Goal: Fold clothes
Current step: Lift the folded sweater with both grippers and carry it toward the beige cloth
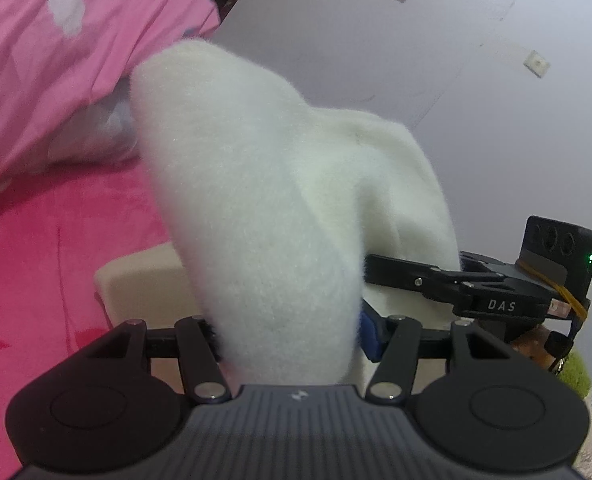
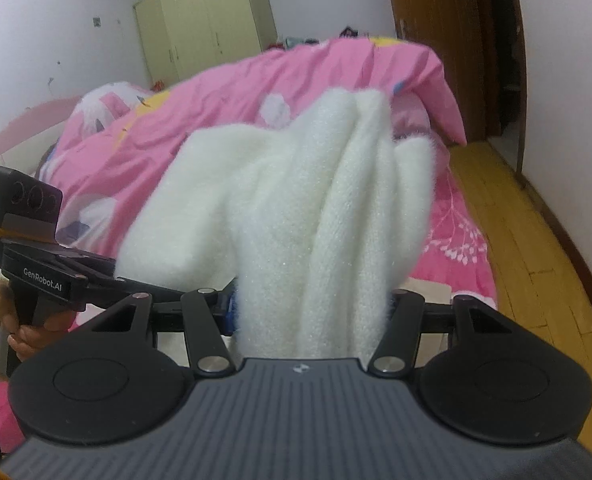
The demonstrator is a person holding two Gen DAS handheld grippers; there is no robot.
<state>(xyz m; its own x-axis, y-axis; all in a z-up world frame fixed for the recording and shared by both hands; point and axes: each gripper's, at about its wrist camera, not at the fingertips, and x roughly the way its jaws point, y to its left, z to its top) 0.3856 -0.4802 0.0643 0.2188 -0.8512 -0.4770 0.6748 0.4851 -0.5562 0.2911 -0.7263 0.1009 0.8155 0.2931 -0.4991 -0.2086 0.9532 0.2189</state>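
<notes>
A white fluffy garment is lifted above the pink bed, bunched up and filling the middle of both views. My left gripper is shut on one part of it; the cloth hides the fingertips, and only a blue pad shows. My right gripper is shut on another bunch of the same garment, whose folds stand up between its fingers. Each gripper shows in the other's view, close beside it: the right gripper from the right, the left gripper from the left, held by a hand.
A pink sheet covers the bed, with a rumpled pink quilt at its far end. A beige block lies under the garment. A green wardrobe stands at the back wall, and a wooden floor runs along the right.
</notes>
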